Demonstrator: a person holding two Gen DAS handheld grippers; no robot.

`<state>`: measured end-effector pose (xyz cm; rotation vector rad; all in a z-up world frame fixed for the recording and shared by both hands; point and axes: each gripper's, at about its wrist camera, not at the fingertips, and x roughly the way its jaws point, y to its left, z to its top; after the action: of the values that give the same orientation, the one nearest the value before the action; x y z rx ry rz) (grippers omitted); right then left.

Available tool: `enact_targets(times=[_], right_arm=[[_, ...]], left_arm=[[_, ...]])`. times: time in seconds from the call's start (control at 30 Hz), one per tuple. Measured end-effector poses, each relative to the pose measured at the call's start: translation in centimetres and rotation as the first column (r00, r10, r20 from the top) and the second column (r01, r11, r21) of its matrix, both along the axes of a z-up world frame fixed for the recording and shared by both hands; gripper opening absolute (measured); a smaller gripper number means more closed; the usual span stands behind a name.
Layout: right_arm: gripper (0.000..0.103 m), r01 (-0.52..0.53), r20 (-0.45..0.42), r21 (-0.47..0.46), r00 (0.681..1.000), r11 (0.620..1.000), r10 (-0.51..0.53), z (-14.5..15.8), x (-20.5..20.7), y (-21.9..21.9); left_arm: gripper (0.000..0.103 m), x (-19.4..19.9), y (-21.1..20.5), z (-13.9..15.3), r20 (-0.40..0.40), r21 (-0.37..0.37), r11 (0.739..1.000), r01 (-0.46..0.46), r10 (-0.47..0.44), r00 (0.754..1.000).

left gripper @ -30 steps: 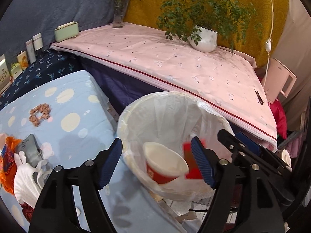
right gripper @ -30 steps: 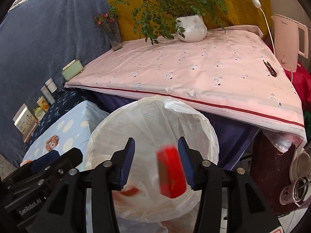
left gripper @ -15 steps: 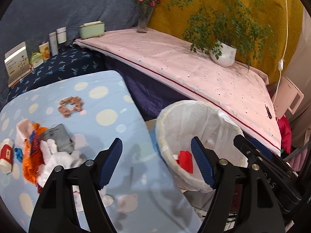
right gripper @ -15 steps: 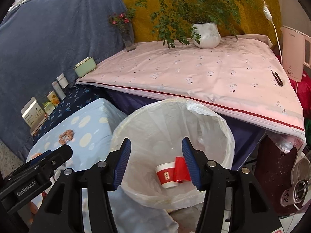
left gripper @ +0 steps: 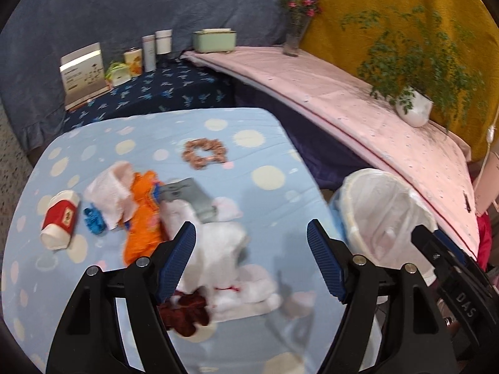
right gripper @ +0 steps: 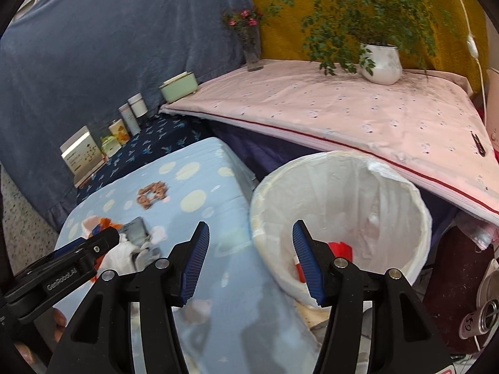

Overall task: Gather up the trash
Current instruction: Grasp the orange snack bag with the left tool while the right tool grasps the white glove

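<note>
Both grippers over the blue table [left gripper: 255, 143], beside the lined bin [right gripper: 340, 168]. The left gripper [left gripper: 251, 263] stands with its jaws wide apart and nothing between them; the right gripper [right gripper: 249, 257] is likewise apart and empty.

Progress, as a judgement: partly done. Red trash [right gripper: 341, 246] already lies in the bin. Left on the table are a red-and-white paper cup [left gripper: 59, 218] on its side, white tissues [left gripper: 223, 249], an orange wrapper [left gripper: 143, 215], a small blue scrap [left gripper: 93, 219], a grey packet [left gripper: 190, 199] and a dark red crumple [left gripper: 184, 311]. A beaded ring [left gripper: 204, 152] lies well apart from the pile; whether it is trash cannot be told.

Legible writing: "GenRobot.AI" on the left gripper's body in the right view, "DAS" on the right gripper's body in the left view, and "159" on a can [right gripper: 486, 316] at the floor. The print on the boxes [left gripper: 82, 73] at the wall is too small to read.
</note>
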<state>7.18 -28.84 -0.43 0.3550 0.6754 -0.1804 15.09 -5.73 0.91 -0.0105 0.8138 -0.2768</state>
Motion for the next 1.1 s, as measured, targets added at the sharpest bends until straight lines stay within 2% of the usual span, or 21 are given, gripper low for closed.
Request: enact_targets(times=[0.17, 0.33, 0.43, 0.5, 0.7, 1.0, 1.1], right_arm=[[0.055, -0.046, -0.011, 0.004, 0.999, 0.999, 0.046, -0.1, 0.7, 2.6], [0.055, -0.100, -0.033, 0.009, 0.994, 0.995, 0.100, -0.7, 1.6, 5.4], [0.055, -0.134, -0.051, 0.010, 0.990, 0.991, 0.134, -1.3, 2.2, 7.3], [0.055, -0.162, -0.066, 0.014, 0.985, 0.987, 0.162, -1.9, 2.7, 8.7], [0.055, -0.226, -0.091, 0.025, 0.969, 0.974, 0.228, -3.0, 3.7, 12.3], [0.055, -0.287, -0.113, 0.049, 0.950, 0.957, 0.291, -4.2, 5.2, 15.8], [0.050, -0.291, -0.122, 0.051, 0.948, 0.955, 0.295, -4.7, 5.9, 16.2]], left_arm=[[0.071, 1.0, 3.4, -1.3, -0.034, 0.013, 0.997, -0.073, 0.073, 0.997], [0.070, 2.2, 5.9, -2.9, -0.082, 0.006, 0.995, -0.101, 0.101, 0.992], [0.058, 2.9, 7.0, -3.7, -0.110, -0.003, 0.996, -0.093, 0.092, 0.990], [0.045, 3.0, 7.6, -4.2, -0.127, -0.011, 0.996, -0.085, 0.083, 0.988], [0.021, 2.7, 9.2, -4.7, -0.130, -0.034, 0.997, -0.074, 0.069, 0.989], [0.016, 1.5, 12.0, -4.0, -0.113, -0.082, 0.992, -0.093, 0.083, 0.990], [0.016, 1.2, 12.7, -3.8, -0.109, -0.091, 0.991, -0.099, 0.089, 0.990]])
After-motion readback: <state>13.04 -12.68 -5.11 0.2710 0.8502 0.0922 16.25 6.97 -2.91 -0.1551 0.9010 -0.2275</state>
